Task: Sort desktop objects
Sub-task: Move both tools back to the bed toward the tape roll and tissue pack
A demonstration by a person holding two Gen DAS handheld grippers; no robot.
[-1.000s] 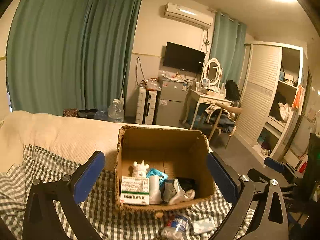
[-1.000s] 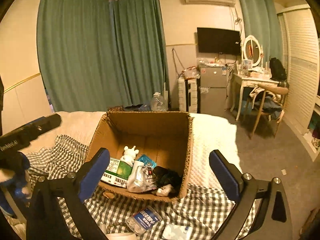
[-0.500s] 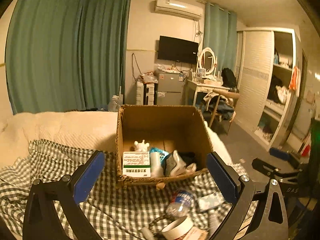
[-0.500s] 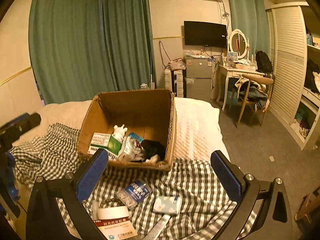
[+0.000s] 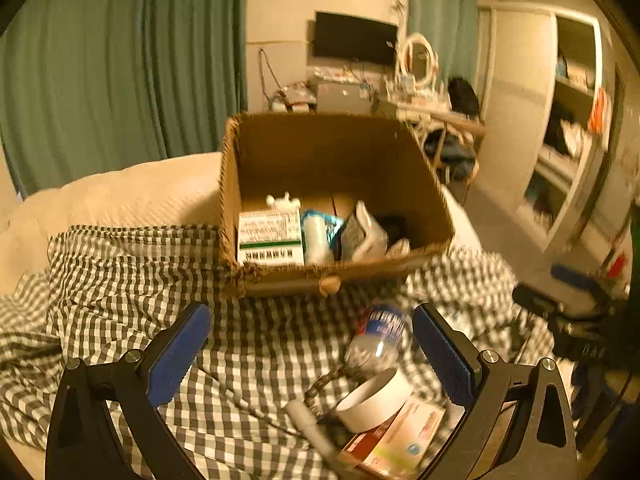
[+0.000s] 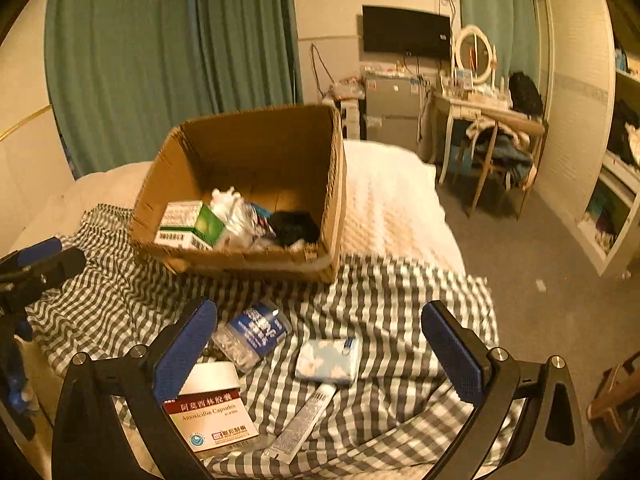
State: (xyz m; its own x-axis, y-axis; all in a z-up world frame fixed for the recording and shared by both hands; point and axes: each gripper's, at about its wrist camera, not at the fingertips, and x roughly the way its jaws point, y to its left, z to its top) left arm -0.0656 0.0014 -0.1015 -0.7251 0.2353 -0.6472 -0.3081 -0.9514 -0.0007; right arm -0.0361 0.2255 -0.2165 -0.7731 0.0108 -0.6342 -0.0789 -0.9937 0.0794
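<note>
Right wrist view: my right gripper [image 6: 318, 354] is spread wide and empty above the tissue pack [image 6: 327, 361]; my left gripper [image 5: 310, 356] is equally open, holding nothing. I'd lower squarely, pinch its short sides, then lift toward the far cardboard box [image 6: 256, 148].

Dim, warm amber cast throughout. Left view motion-blurred, worst toward 3 o'clock. Fisheye bending, black vignette at every corner.
</note>
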